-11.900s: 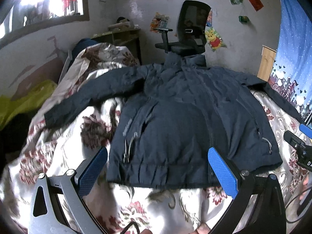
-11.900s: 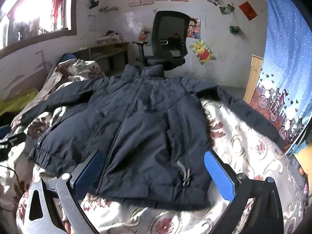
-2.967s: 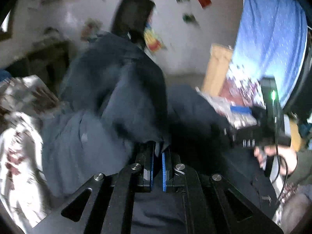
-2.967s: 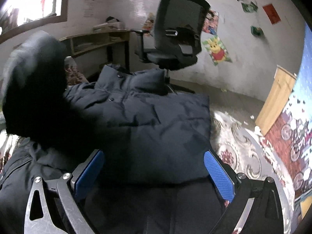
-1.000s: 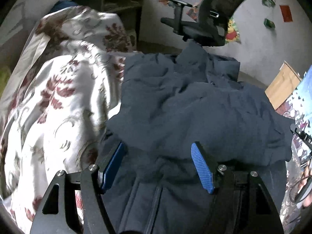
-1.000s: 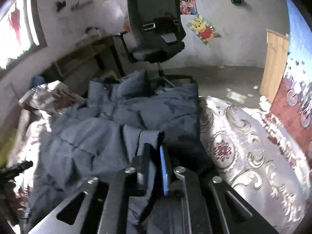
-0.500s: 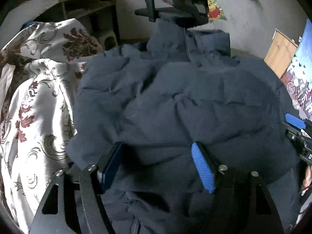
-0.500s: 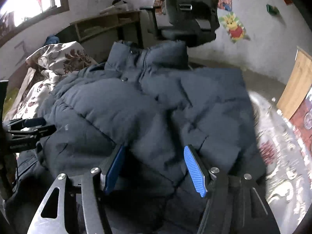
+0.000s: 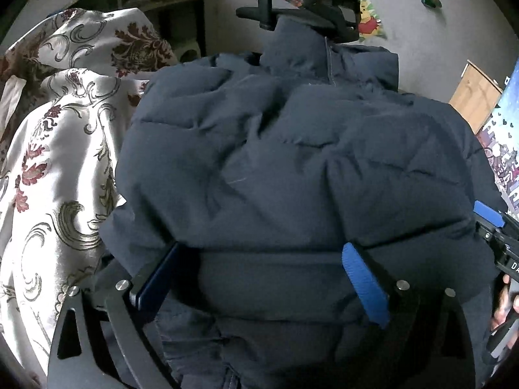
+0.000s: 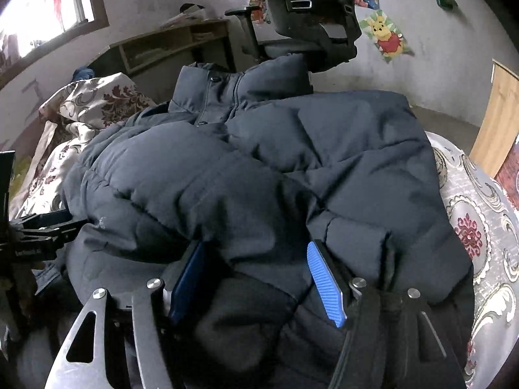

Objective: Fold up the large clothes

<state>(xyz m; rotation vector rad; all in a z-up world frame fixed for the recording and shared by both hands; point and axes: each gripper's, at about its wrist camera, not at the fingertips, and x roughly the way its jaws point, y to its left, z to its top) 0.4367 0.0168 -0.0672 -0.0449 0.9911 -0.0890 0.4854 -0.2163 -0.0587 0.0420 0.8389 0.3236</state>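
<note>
On bed [image 9: 55, 149]: dark jacket [image 9: 292, 168] now bundled, both sleeves folded across chest, collar toward office chair [image 10: 311, 16]. Left tool [image 9: 262, 272] and right tool [image 10: 259, 278] both spread, low against folded sleeves; right was pinching fabric a second ago.

The jacket [image 9: 292, 168] is dark navy. The bedspread [image 9: 58, 162], at nine o'clock, is white with maroon and grey floral scrolls. Finger pads [image 10: 326, 287] are ribbed bright blue.
</note>
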